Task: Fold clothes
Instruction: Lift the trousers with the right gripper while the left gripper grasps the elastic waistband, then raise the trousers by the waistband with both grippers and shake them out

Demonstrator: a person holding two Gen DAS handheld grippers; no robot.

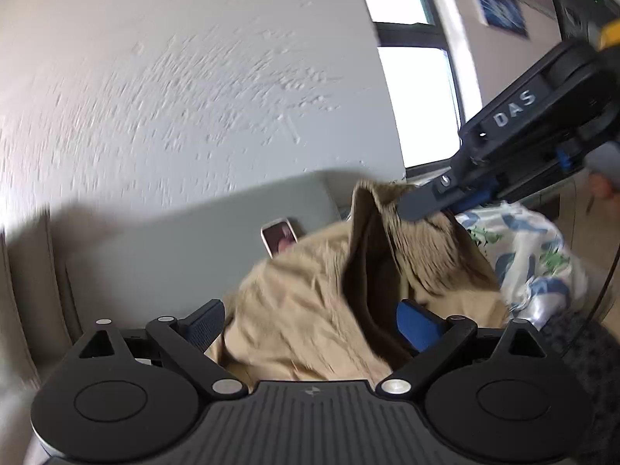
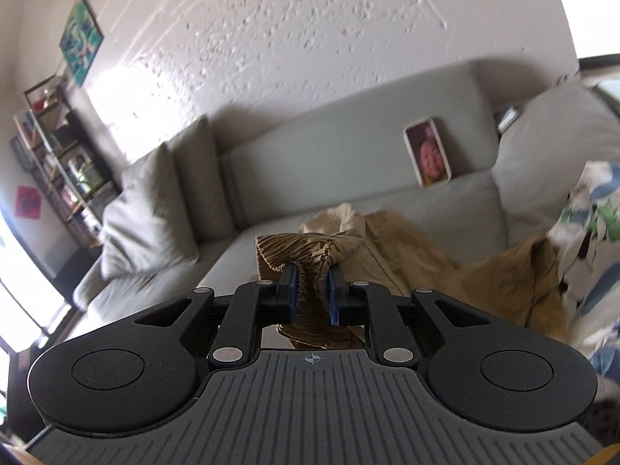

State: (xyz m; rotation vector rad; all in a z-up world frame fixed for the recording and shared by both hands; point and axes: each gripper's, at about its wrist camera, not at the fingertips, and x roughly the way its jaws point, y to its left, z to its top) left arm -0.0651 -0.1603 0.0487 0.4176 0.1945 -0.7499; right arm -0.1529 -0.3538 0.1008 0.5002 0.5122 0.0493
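My right gripper is pinching a bunched, pleated edge of the tan woven garment, the blue pads closed on a thick wad of it and lifting that edge clear of the pale grey fabric sofa. My left gripper is standing with its fingers wide apart and the same tan cloth is draped loosely between them, so it is holding nothing firmly.

I am judging the main risk to be here: the right pads are biting a gathered clump rather than a flat hem, so layers could be sliding out as the weight pulls, or the fold could be coming out crooked. If the left fingers are closing where they are now, they may be catching a random fold in the middle instead of a corner. The rest of the garment is trailing down onto the seat and against the white, blue and green patterned cloth to the right, which could be getting dragged along.

My right tool is reaching in high from the right and angled downward; my left is sitting low, aimed upward at the wall, and both views are blurring.

A small framed picture is leaning on the sofa back, well apart.
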